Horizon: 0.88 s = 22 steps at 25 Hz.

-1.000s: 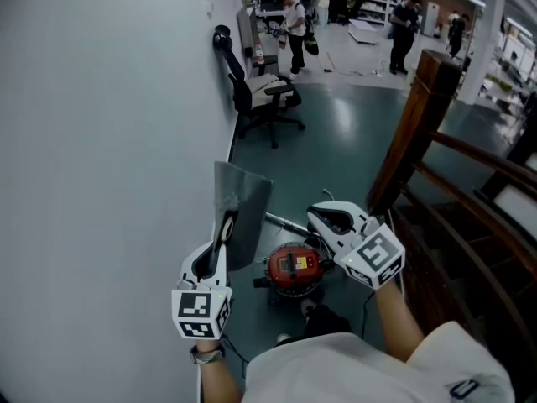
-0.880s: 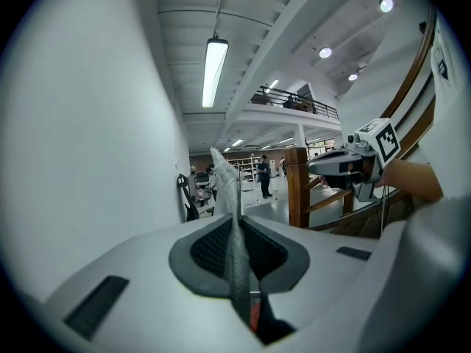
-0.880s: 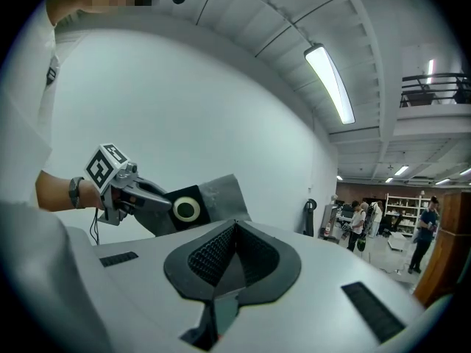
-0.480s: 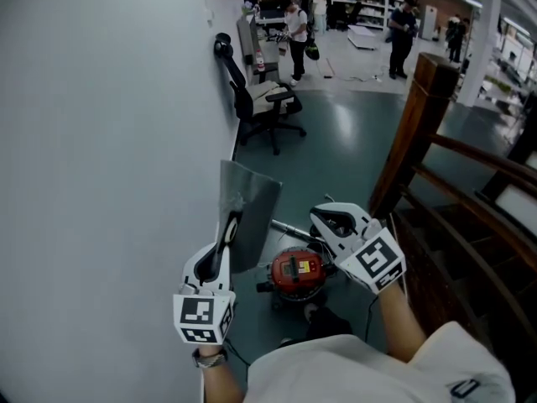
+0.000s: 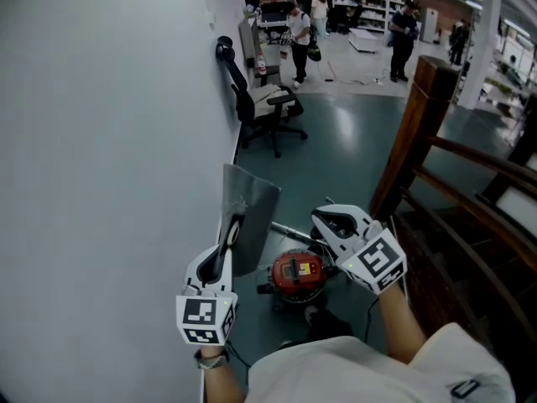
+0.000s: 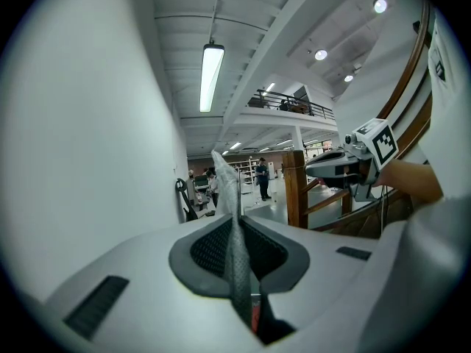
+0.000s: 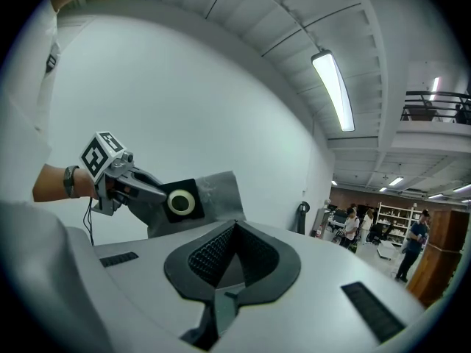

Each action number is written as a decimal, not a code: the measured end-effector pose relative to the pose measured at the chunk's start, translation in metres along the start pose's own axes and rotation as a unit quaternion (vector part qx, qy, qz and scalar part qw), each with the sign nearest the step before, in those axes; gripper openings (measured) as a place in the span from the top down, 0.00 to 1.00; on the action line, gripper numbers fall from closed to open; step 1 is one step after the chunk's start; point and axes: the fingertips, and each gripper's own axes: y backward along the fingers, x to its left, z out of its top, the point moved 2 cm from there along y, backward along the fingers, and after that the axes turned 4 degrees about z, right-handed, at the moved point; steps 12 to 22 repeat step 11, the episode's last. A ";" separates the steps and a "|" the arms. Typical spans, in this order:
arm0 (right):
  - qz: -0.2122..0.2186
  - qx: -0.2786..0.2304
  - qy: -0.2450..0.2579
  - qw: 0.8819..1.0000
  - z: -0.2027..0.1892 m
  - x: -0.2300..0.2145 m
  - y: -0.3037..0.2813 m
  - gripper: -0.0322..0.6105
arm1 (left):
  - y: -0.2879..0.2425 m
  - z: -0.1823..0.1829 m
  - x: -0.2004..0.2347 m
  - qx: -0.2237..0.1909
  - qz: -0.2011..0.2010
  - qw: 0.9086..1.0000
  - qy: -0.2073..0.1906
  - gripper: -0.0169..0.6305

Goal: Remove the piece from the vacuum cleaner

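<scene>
A flat grey dust bag hangs upright over the red vacuum cleaner, which stands on the floor below. My left gripper is shut on the bag's lower edge. In the left gripper view the fabric runs between the pads and sticks up. The right gripper view shows the bag side-on, with a black collar and a white ring near the left gripper. My right gripper is level to the right of the bag, shut with nothing in it.
A white wall is close on the left. A wooden newel post and handrail with stairs stand on the right. An office chair sits further along the wall, and several people stand far back. A metal tube lies by the vacuum.
</scene>
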 end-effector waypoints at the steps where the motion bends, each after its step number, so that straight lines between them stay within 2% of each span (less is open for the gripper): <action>1: -0.001 0.000 0.001 1.000 0.000 0.000 0.000 0.91 | 0.000 0.000 0.000 0.000 0.000 1.000 0.000 0.93; 22: -0.006 0.003 -0.006 1.000 -0.004 0.005 0.006 0.91 | 0.005 -0.008 -0.008 0.004 -0.007 1.000 0.002 0.93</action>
